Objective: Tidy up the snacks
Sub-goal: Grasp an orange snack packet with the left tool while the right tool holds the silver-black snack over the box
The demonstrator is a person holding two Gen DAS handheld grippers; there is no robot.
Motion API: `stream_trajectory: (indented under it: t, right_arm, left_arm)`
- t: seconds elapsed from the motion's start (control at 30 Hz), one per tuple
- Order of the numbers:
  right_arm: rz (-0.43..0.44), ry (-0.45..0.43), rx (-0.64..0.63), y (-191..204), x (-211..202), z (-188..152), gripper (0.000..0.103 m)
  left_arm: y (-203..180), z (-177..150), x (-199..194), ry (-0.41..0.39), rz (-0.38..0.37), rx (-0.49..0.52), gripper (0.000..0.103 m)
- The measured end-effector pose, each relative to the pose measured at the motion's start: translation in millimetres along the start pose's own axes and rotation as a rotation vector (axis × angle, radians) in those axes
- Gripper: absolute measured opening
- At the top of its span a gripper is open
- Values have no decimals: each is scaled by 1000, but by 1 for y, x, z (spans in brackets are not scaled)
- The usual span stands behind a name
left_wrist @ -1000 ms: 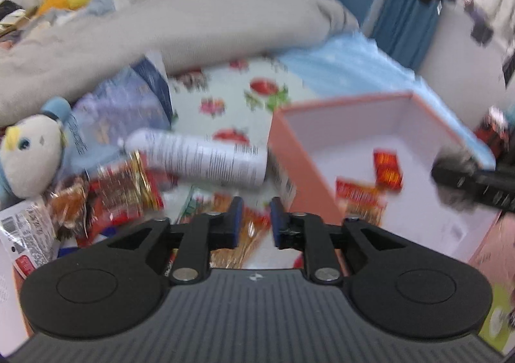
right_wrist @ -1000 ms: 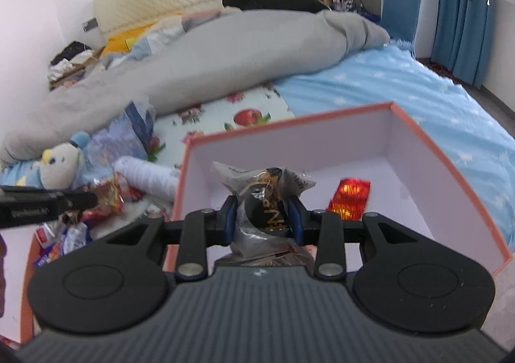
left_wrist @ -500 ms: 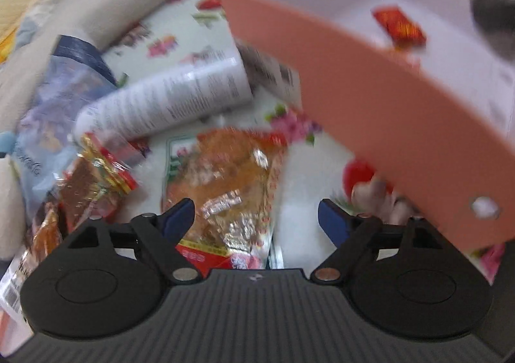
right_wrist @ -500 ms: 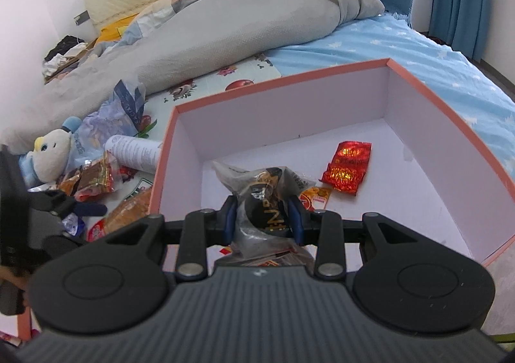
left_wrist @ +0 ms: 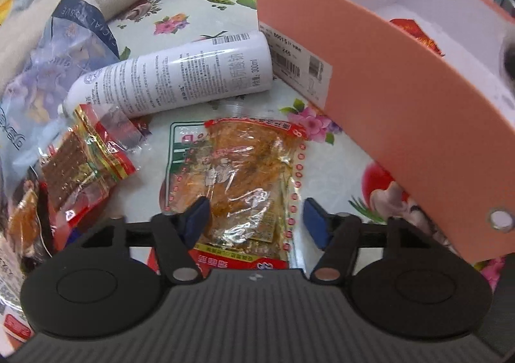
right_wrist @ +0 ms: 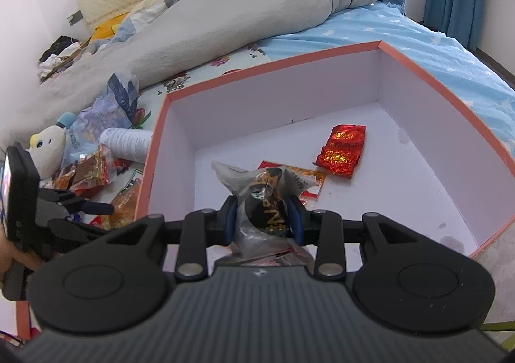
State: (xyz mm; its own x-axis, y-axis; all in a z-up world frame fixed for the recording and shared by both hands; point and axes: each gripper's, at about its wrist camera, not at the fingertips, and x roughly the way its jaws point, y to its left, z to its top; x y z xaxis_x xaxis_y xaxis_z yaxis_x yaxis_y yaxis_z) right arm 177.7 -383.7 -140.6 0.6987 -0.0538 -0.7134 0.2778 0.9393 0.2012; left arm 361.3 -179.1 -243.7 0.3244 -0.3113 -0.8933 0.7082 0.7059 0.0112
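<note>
My left gripper [left_wrist: 256,221] is open, its pads on either side of a flat orange snack packet [left_wrist: 244,176] lying on the floral cloth, beside the orange box [left_wrist: 402,99]. My right gripper [right_wrist: 262,221] is shut on a clear-wrapped dark snack [right_wrist: 264,192] and holds it over the near left part of the box [right_wrist: 482,134]. Inside the box lie a red foil packet [right_wrist: 341,148] and an orange-edged packet [right_wrist: 309,177]. The left gripper also shows at the left of the right wrist view [right_wrist: 96,208].
A white spray bottle [left_wrist: 180,76] lies behind the packet. Red-and-brown snack packets [left_wrist: 83,163] and a blue tissue pack [left_wrist: 58,57] lie to the left. A plush toy [right_wrist: 48,147] and a grey duvet [right_wrist: 225,21] are on the bed beyond.
My left gripper opened, dropped down beside the box and now straddles the orange packet. My right gripper carried the wrapped snack forward and lower over the box.
</note>
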Motion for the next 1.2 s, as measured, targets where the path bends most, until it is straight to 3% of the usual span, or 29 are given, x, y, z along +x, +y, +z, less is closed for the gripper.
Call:
stream_trajectory:
  t: [0.17,0.3,0.4,0.77,1.2]
  right_arm:
    - [6,1,-3,3,0,-1,37]
    - [6,-5,-5,4,-1,-1,37]
    - [3,-5,-5,4,-1,0,37]
    - [13,-15,-27,11,-4,5,37]
    - [29,-31,-38,20,-5,15,37]
  left_arm:
    - [-3,-2,0,-1,0,-31,45]
    - [4,-3,-3,-15,-26,-125,15]
    - [3,-4,-6,-20,-17,-152,7]
    - [4,-3,-55,-137,-28,-311,0]
    - [2,22,-129,-292,-102,-395,0]
